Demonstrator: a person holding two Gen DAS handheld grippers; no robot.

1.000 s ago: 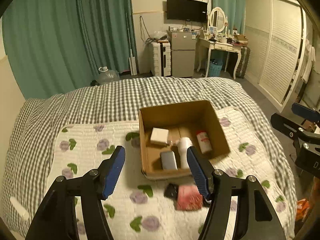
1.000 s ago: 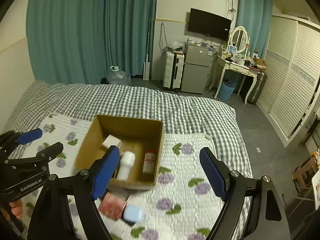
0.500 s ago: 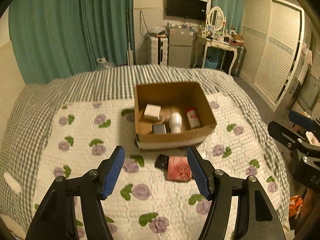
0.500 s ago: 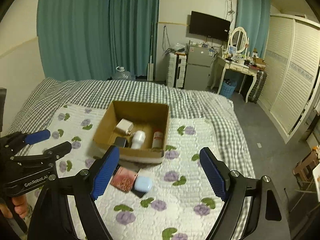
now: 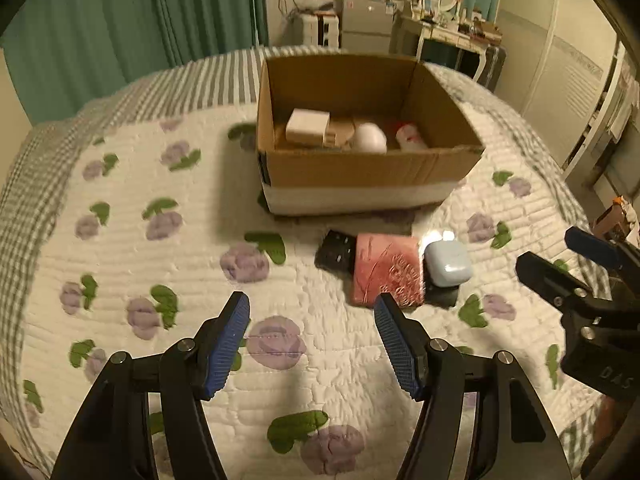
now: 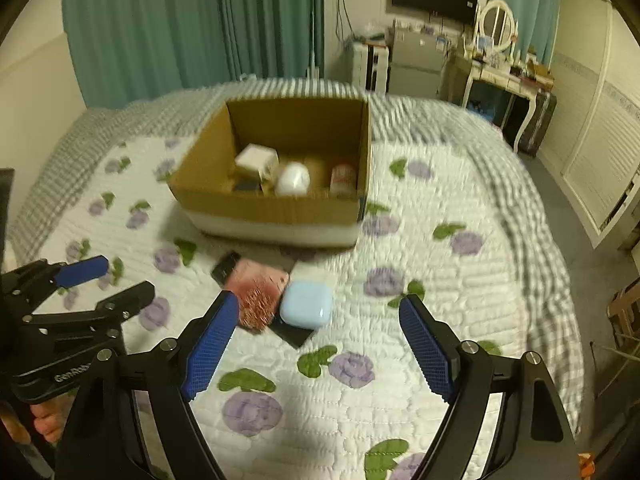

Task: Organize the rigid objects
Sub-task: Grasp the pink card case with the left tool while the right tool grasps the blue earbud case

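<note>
Both claws hang wide and empty over the quilt — the left gripper (image 5: 312, 316) and the right gripper (image 6: 318, 322). The cardboard box (image 6: 276, 210) already holds a few items; just in front of it lie a pink box (image 6: 258, 292), a pale blue case (image 6: 307, 305) and a black remote (image 5: 335, 252), touching one another. I'd take the blue case first, squarely across its sides — it sits on top. On the left tool I can read only "GenRob".
</note>
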